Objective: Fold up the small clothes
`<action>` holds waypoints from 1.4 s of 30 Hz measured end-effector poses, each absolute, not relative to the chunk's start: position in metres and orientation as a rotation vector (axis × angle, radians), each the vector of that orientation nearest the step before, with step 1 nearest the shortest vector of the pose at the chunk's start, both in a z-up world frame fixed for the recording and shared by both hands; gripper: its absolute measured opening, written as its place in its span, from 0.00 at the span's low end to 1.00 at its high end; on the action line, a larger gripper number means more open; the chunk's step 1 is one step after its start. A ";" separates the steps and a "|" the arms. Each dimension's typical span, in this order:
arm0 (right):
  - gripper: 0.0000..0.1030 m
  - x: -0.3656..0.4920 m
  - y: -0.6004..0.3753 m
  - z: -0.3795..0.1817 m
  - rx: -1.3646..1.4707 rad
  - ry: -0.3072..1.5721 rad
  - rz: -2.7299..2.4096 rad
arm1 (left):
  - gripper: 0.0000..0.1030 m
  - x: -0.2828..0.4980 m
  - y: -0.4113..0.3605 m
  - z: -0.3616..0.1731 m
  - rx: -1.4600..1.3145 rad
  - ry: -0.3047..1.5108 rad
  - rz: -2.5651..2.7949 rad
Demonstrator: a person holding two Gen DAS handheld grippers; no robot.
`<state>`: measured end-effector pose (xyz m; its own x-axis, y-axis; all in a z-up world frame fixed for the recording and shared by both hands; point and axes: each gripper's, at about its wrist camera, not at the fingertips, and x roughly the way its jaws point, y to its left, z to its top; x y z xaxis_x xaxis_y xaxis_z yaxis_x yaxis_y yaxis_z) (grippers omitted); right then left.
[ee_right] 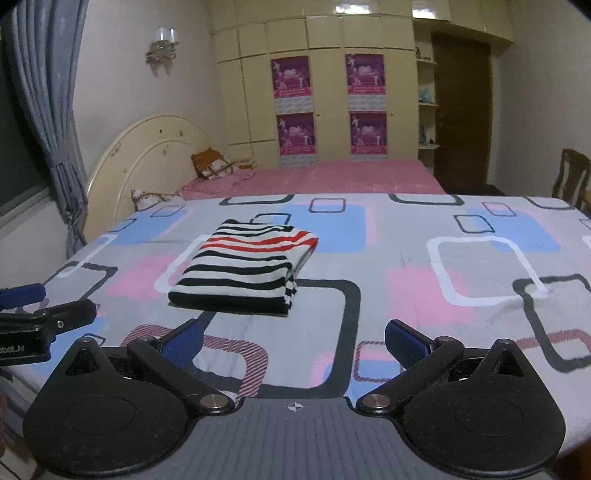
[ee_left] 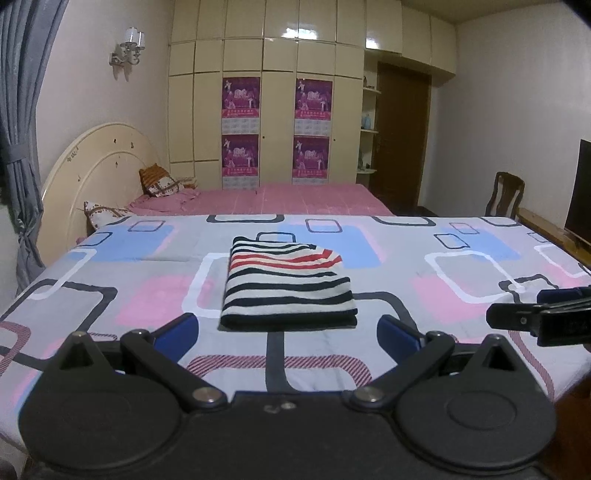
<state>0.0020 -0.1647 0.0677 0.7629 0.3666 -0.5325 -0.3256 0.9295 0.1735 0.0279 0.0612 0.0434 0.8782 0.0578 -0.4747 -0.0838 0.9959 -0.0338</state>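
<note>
One folded striped garment (ee_left: 288, 284), flat.

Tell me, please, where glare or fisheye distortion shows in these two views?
Left wrist view: glare on the glossy upper cabinets, the curtain bowed at the edge. Right wrist view: similar glare on the cabinet tops, dark corners; the striped garment stays sharp.

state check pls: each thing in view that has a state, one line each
striped garment: folded into a flat rectangle, lying on the bedsheet, not held
left gripper: open, empty, just short of the garment
right gripper: open, empty, near edge of the bed
patterned bedsheet: spread flat
curtain: drawn aside, tied back
wall lamp: looks off
brown door: closed
</note>
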 end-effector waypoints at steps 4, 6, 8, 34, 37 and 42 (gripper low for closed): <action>1.00 -0.007 -0.166 0.068 0.068 0.598 0.376 | 1.00 0.020 0.057 0.046 -0.056 0.488 0.061; 1.00 -0.007 -0.166 0.068 0.068 0.597 0.378 | 1.00 0.017 0.055 0.047 -0.055 0.483 0.057; 1.00 -0.009 -0.166 0.069 0.066 0.595 0.380 | 1.00 0.016 0.053 0.048 -0.051 0.480 0.052; 1.00 -0.007 -0.172 0.076 0.057 0.577 0.375 | 1.00 0.014 0.053 0.052 -0.048 0.468 0.050; 1.00 -0.007 -0.173 0.076 0.054 0.575 0.378 | 1.00 0.014 0.054 0.052 -0.049 0.469 0.050; 1.00 -0.007 -0.174 0.076 0.054 0.576 0.382 | 1.00 0.014 0.053 0.052 -0.048 0.470 0.049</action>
<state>-0.0068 -0.1742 0.0759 0.7706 0.3675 -0.5206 -0.3376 0.9283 0.1557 0.0141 0.0534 0.0520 0.8905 0.0359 -0.4535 -0.0579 0.9977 -0.0346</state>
